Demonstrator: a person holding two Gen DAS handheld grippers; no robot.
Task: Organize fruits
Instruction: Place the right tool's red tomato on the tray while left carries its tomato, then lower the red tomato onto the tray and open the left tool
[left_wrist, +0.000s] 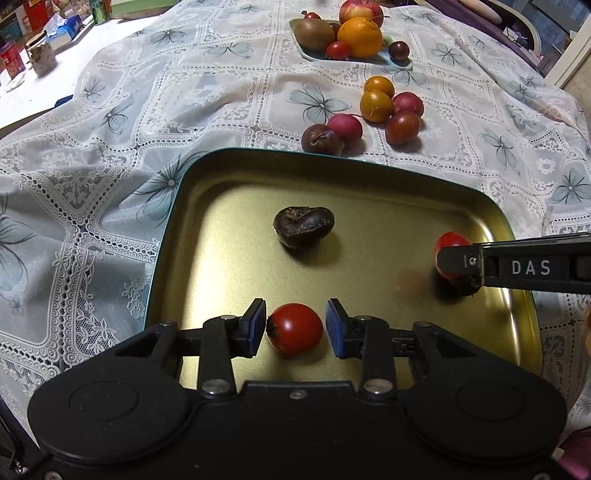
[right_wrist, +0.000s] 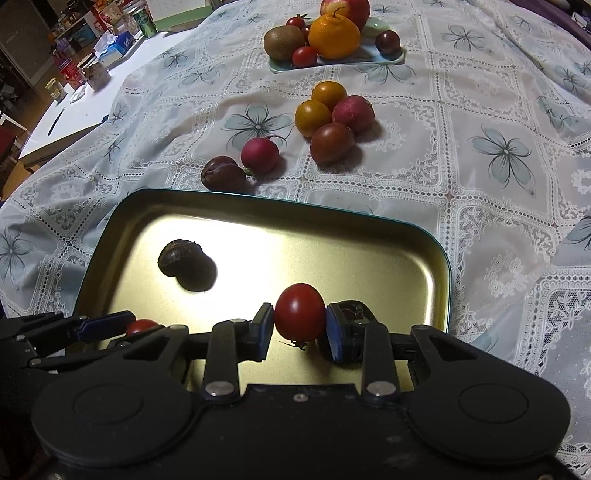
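Note:
A gold metal tray lies right below both grippers. My left gripper straddles a red cherry tomato that rests on the tray floor. Its left pad touches the tomato and a thin gap shows at the right pad. My right gripper is shut on a second red cherry tomato, held low over the tray's right side. A dark chestnut sits just behind its right pad. Another chestnut lies mid-tray.
Beyond the tray, loose on the lace tablecloth, lie two orange-yellow fruits, radishes and dark plums. A pale blue plate at the back holds a kiwi, an orange, an apple and small tomatoes. Boxes and jars crowd the far left.

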